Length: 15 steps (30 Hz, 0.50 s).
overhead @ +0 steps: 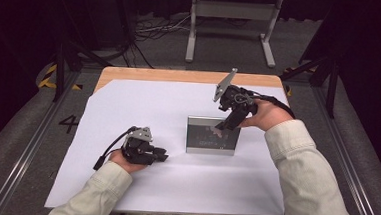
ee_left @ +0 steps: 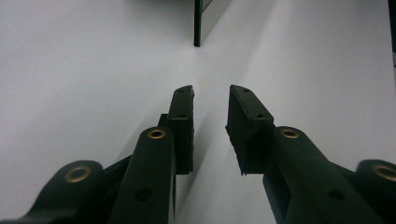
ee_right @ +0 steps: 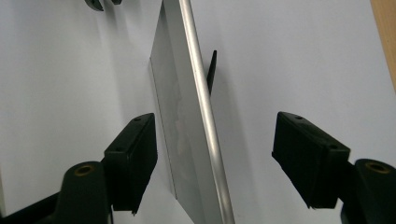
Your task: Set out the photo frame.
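The picture frame (overhead: 212, 136) stands upright near the centre of the white sheet (overhead: 143, 104) covering the worktop (overhead: 180, 76), propped by a dark rear stand (ee_right: 211, 70). The right tongs (overhead: 226, 122) are at the frame's upper right corner, jaws spread wide on either side of its silver edge, pads clear of it. The left tongs (overhead: 159, 154) rest low on the sheet, left of the frame and apart from it, jaws partly open and empty.

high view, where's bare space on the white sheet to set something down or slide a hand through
Free: the white sheet left of and behind the picture frame, and the wide strip along the near edge between the sleeves. Crowded: the frame's right end, where the right gripper straddles its edge with jaws open, and around the left gripper.
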{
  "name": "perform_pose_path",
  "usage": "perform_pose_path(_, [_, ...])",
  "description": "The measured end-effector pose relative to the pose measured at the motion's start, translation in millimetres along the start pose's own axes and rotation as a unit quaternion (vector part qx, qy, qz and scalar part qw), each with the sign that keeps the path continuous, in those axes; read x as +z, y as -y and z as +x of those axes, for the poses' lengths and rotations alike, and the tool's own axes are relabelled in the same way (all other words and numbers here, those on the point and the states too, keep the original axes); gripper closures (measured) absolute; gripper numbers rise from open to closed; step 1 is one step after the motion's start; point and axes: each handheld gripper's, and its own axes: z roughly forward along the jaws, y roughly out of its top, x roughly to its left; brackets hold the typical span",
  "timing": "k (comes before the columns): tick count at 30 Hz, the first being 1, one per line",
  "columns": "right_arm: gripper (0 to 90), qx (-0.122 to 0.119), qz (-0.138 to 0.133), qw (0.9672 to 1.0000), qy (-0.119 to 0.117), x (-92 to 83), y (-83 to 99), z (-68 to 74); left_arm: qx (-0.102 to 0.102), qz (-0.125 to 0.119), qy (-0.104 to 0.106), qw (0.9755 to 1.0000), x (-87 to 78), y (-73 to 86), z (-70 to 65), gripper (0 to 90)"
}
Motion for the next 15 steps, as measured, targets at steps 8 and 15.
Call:
perform_pose_path(8, [30.0, 0.013, -0.012, 0.9998, 0.008, -13.9, 12.7, -0.8, -0.001, 0.000, 0.000, 1.0000, 0.2, 0.1, 0.3, 71.7])
perform_pose_path(15, [29.9, 0.021, -0.013, 0.9996, 0.014, -21.8, 22.4, -2.3, -0.002, -0.001, 0.000, 1.0000, 0.3, 0.3, 0.4, 71.6])
